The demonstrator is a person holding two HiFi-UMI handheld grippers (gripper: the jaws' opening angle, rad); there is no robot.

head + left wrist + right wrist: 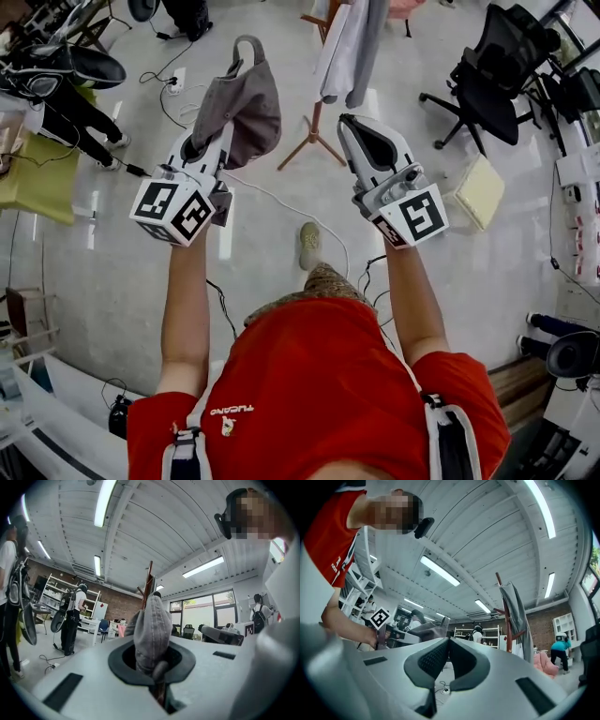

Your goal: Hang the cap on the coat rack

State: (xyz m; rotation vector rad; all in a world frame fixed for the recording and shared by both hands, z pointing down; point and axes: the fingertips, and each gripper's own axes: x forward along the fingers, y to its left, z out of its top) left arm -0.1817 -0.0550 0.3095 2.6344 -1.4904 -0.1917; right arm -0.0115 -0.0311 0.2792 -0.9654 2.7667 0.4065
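Observation:
A grey cap point(239, 103) hangs from my left gripper point(208, 141), which is shut on its fabric and held up at chest height. In the left gripper view the cap point(152, 630) rises from between the jaws, with the wooden coat rack point(148, 581) right behind it. In the head view the coat rack point(317, 112) stands on the floor just beyond both grippers, with pale garments point(349, 37) draped on it. My right gripper point(350, 124) is beside the cap, shut with nothing in it. In the right gripper view, the rack point(506, 616) is ahead to the right.
A black office chair point(487, 75) and a pale yellow cushion point(480, 190) are on the floor to the right. A white cable point(281, 202) runs across the floor. Black bags point(66, 66) and a yellow-green cloth point(42, 178) sit at the left. Other people stand around the room.

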